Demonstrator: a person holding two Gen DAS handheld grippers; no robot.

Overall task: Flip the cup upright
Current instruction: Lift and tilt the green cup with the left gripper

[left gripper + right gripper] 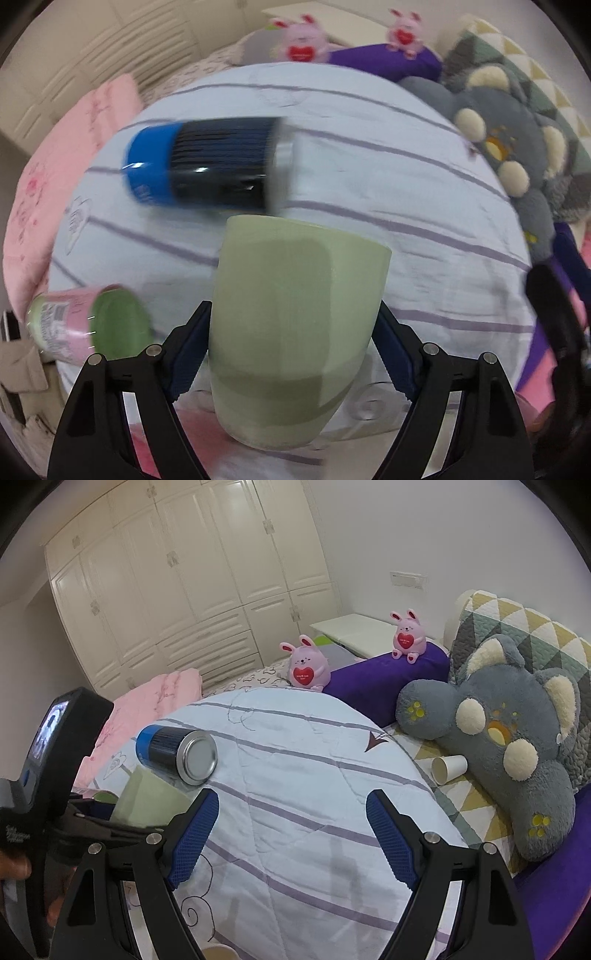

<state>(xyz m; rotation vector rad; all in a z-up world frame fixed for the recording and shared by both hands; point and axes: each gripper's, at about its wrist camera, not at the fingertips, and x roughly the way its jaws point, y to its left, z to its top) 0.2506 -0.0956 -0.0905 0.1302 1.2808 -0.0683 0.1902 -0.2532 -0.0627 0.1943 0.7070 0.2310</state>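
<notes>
A pale green cup fills the middle of the left wrist view. My left gripper is shut on it, one blue pad on each side, and holds it above the striped white quilt; the wide end points up and away, the rounded end sits low near the camera. The cup also shows at the left of the right wrist view, in the left gripper. My right gripper is open and empty over the quilt.
A blue and black can lies on its side on the quilt. A pink and green can lies at the left. A paper cup lies by a grey plush. Pink bunnies and a purple bolster sit behind.
</notes>
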